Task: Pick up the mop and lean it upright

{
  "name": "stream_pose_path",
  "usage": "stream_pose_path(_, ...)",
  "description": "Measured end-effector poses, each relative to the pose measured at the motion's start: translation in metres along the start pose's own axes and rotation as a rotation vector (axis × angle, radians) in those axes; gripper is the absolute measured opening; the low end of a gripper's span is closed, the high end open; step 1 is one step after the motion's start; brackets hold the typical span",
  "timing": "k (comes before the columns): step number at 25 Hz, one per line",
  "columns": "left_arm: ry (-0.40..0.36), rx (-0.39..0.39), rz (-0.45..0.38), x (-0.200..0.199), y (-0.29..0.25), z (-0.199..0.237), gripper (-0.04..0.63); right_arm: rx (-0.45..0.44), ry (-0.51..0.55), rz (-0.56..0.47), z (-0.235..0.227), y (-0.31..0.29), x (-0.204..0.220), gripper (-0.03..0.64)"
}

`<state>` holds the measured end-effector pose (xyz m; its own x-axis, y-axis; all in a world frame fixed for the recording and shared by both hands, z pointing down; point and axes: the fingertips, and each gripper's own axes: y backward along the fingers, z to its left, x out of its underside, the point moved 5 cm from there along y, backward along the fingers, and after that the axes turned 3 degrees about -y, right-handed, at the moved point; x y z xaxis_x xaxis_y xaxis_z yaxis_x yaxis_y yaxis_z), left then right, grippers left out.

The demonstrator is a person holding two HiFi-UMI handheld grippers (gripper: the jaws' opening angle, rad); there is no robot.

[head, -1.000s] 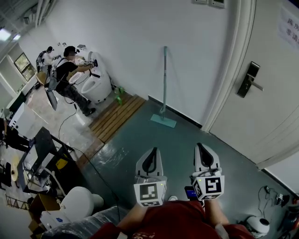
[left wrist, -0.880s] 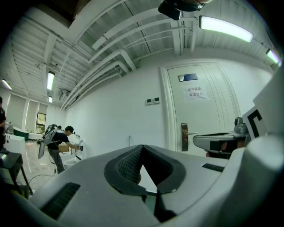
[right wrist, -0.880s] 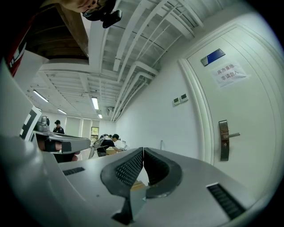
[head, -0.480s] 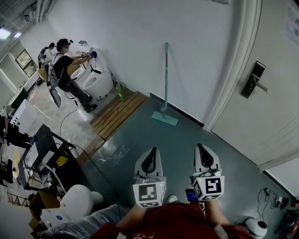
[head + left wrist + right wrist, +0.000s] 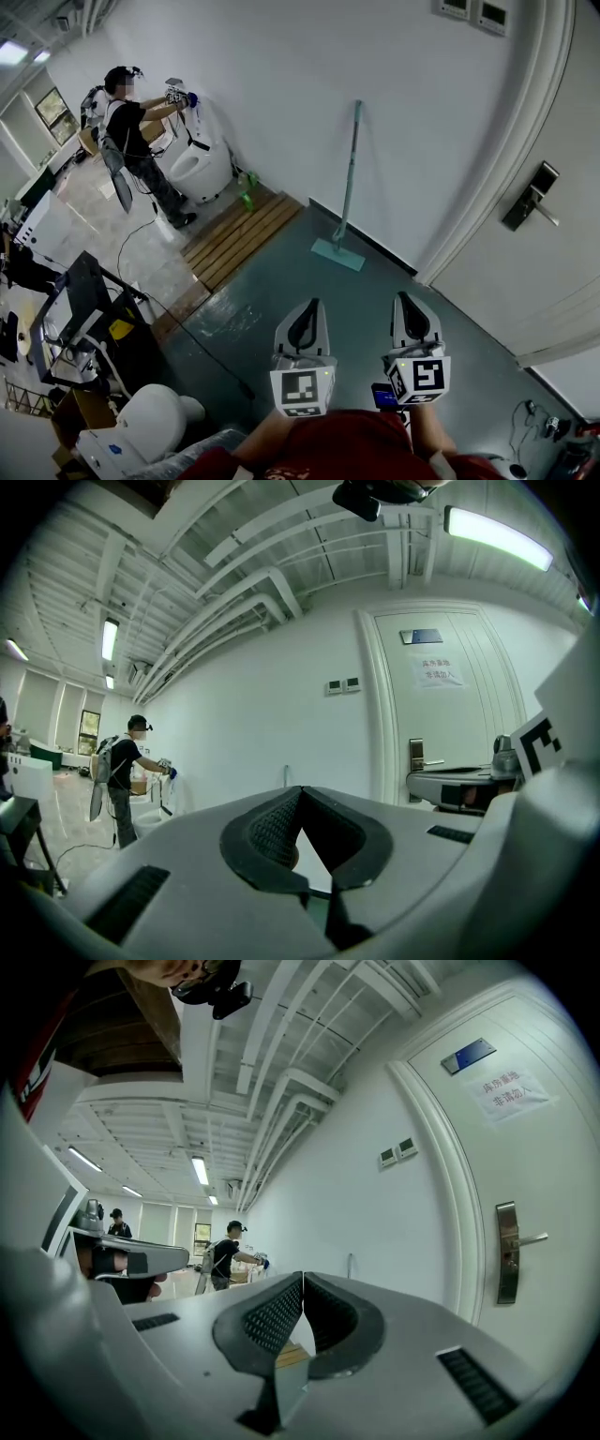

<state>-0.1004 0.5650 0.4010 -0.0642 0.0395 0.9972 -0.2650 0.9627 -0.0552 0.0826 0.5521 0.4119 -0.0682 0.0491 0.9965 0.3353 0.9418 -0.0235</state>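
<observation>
Head view: mop [image 5: 347,187] leaning upright on white wall [image 5: 281,84], head on grey floor [image 5: 375,300], left gripper [image 5: 306,314] and right gripper [image 5: 407,309] well apart from it, left gripper view: jaws pressed together, empty, right gripper view: jaws closed, nothing between

Bright ceiling strip lighting, fisheye-warped edges

At the lower centre of the head view, the left gripper [image 5: 307,309] and the right gripper [image 5: 406,302] are held level and side by side, slightly apart, pointing toward the top of the frame, each with jaws fully together and nothing between them.
</observation>
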Motion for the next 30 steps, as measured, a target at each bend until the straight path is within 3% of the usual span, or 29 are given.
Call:
stream_pose_path(9, 0.025, -0.031, -0.019, -0.005, -0.064, 0.102, 0.014, -0.027, 0.036, -0.014, 0.048, -0.116, -0.013, 0.020)
stream_pose_path(14, 0.033, -0.010, -0.032, -0.008, -0.099, 0.140, 0.014, -0.004, 0.047, -0.021, 0.062, -0.162, -0.016, 0.019)
stream_pose_path(30, 0.040, 0.039, -0.003, -0.001, -0.191, 0.156, 0.014, 0.051, 0.026, -0.001, 0.024, -0.239, -0.009, 0.020)
